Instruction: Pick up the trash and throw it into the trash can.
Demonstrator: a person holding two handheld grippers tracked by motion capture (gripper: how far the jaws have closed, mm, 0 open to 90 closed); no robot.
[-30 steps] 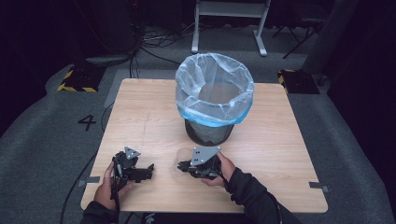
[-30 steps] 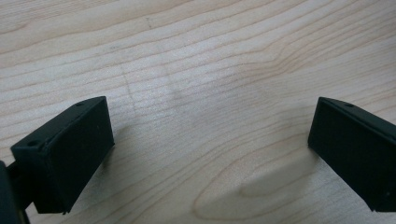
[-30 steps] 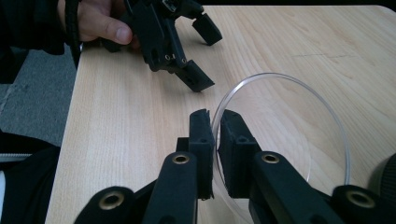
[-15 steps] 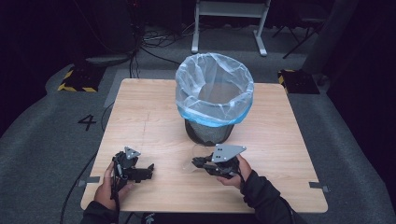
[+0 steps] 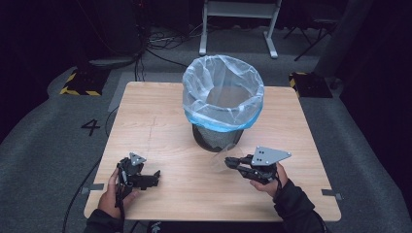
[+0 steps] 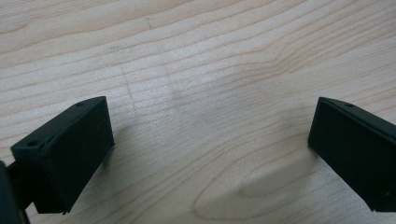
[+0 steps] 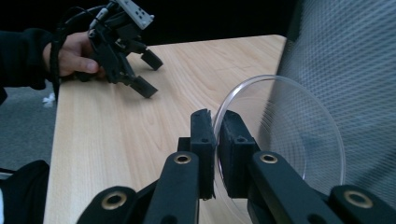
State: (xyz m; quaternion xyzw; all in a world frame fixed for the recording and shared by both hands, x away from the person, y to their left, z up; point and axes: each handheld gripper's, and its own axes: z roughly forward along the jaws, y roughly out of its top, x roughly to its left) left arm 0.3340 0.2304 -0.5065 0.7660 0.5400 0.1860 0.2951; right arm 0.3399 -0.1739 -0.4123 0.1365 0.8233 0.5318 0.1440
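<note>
While pinched at its rim by the right gripper [image 7: 215,140], a clear round plastic lid [image 7: 285,126]; left gripper [image 6: 210,154] agape over pale woodgrain.

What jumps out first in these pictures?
A black mesh bin lined with a pale blue plastic bag stands mid-table. Just in front, the right tool pinches the rim of a clear round plastic lid. The left tool rests open near the table's near edge.

Wearing dark sleeves [image 5: 296,206]; gripping black grippers, right gripper [image 7: 215,140] showing brass pivots, left gripper [image 5: 154,175] trailing black cable.
</note>
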